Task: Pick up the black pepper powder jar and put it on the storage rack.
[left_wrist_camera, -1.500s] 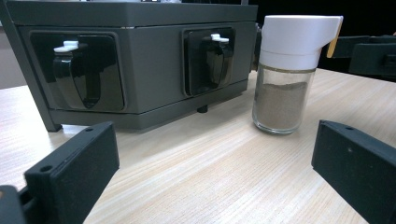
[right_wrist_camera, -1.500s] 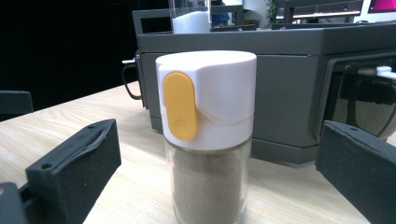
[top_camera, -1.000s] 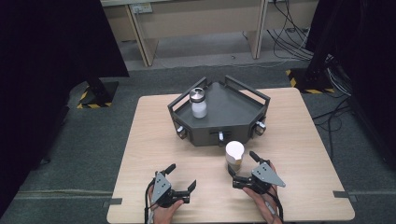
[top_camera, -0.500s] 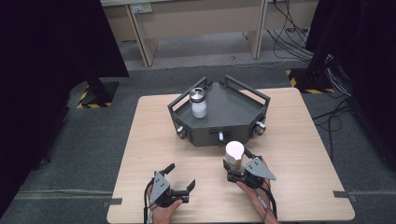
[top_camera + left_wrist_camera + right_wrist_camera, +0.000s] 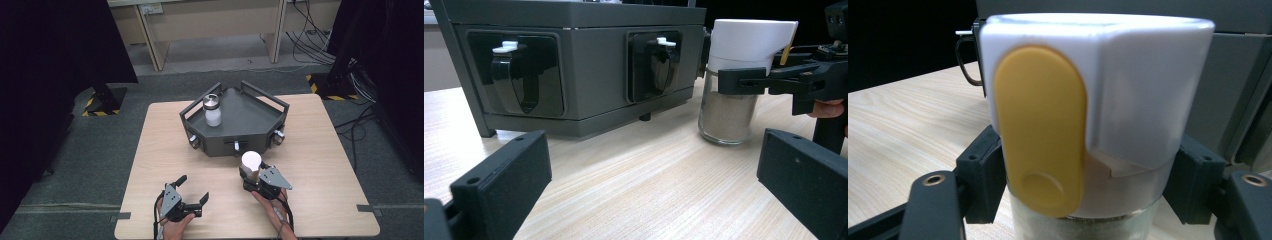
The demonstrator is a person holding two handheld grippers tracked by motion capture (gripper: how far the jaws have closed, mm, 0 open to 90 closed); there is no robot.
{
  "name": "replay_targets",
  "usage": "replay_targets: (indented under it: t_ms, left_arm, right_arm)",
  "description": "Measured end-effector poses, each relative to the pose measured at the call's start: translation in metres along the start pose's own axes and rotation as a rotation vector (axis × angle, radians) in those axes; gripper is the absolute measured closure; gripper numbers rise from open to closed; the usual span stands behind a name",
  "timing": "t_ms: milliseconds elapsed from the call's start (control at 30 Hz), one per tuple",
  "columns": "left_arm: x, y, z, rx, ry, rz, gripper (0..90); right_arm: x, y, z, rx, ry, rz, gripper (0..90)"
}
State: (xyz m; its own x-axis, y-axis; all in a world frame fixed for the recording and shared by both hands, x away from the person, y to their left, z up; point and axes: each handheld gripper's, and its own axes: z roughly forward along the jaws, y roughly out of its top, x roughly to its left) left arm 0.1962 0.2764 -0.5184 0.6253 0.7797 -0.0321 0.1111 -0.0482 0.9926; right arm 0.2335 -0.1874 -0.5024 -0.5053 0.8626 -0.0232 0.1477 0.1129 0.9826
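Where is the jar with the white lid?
In the high view the jar stands on the table, just in front of the grey tray, clamped by the right gripper.

A light wooden table (image 5: 320, 150) bears a grey tray (image 5: 250, 120) and a white-capped jar (image 5: 251, 165).

High view overhead; gripper views low, sharing the jar (image 5: 729, 107).

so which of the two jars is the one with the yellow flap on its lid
The white-capped spice jar standing on the table, gripped by the right tongs. The other jar stands up on the grey tray and has a silver lid.
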Motion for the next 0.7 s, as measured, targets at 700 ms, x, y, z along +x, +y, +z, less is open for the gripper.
replay_targets:
  t_ms: [700]
  left_arm:
    - [0.001, 0.000, 0.000, -0.002, 0.003, -0.004, 0.3]
  right_arm:
    - [-0.003, 0.015, -0.018, -0.031, 0.001, -0.025, 30.3]
